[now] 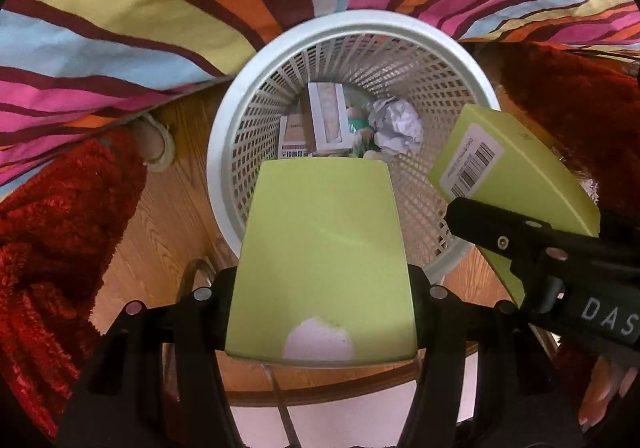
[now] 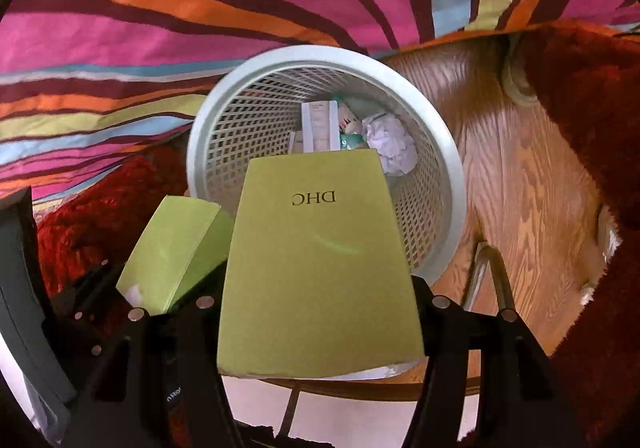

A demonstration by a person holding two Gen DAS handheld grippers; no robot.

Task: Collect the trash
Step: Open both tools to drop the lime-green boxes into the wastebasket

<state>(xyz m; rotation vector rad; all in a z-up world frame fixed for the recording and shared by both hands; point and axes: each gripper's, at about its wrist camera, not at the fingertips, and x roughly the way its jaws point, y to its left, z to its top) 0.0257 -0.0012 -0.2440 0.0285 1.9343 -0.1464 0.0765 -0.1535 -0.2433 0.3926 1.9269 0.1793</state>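
A white lattice wastebasket point(image 1: 224, 152) point(image 2: 452, 168) stands on the wooden floor and holds a white carton point(image 1: 328, 116), crumpled paper point(image 1: 396, 124) point(image 2: 390, 146) and other scraps. My left gripper point(image 1: 322, 280) is shut on a plain lime-green box point(image 1: 320, 240), held over the basket's near rim. My right gripper point(image 2: 320, 288) is shut on a lime-green box printed DHC point(image 2: 320, 248), also over the near rim. The left wrist view shows the right gripper point(image 1: 492, 232) clamping its barcode-labelled box point(image 1: 516, 172) at the right. In the right wrist view the left gripper point(image 2: 160, 282) and its box point(image 2: 172, 244) sit at lower left.
A striped, many-coloured fabric point(image 1: 120, 28) point(image 2: 200, 8) hangs behind the basket. Red shaggy rug point(image 1: 52, 248) point(image 2: 592, 120) lies on both sides of the wood floor point(image 2: 512, 176). A curved wooden edge point(image 1: 320, 396) and a metal leg point(image 2: 484, 272) sit below the grippers.
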